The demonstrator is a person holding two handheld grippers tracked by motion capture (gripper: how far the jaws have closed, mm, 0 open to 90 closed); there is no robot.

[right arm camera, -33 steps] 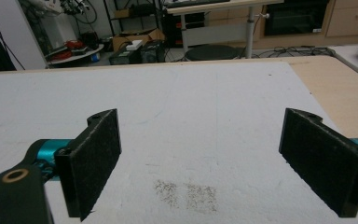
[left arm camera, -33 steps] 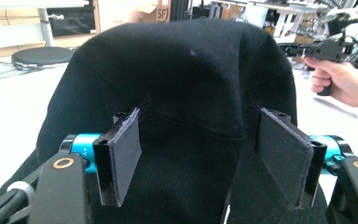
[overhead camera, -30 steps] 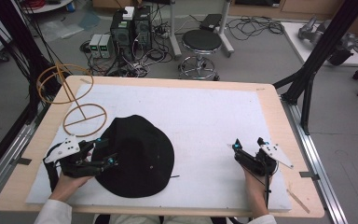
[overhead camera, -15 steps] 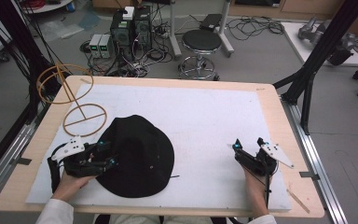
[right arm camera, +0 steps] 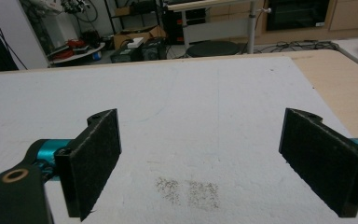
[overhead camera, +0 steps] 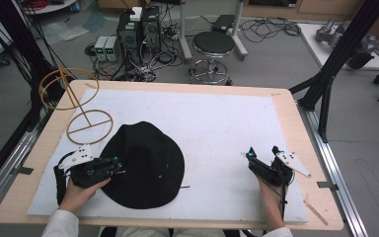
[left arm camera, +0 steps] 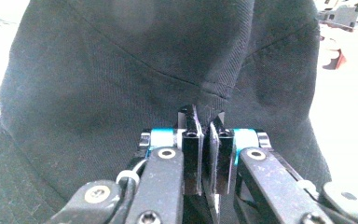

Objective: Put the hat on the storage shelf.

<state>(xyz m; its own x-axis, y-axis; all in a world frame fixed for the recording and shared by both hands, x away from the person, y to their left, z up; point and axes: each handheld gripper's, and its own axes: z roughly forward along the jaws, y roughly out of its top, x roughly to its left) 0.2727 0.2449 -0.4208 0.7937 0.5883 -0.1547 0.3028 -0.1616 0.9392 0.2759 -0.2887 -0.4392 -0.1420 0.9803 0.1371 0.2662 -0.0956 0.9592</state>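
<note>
surface: wooden table (overhead camera: 296, 118) | cover: white mat (overhead camera: 217, 123) | on mat: black hat (overhead camera: 148, 163), wire stand (overhead camera: 81, 111)

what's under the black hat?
The black fabric bucket hat lies on the white foam mat covering the wooden table. The left gripper has just closed its fingers on the brim. Whatever lies beneath the crown is covered.

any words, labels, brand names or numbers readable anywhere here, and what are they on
None can be read.
Black hat: plain fabric with seams, no logo or tag showing in the high view or the left gripper view.
Electronics boxes on the floor: any markings too small and blurred to read.
White mat: faint marks and specks, no writing.
Wire hat stand: no label.
</note>
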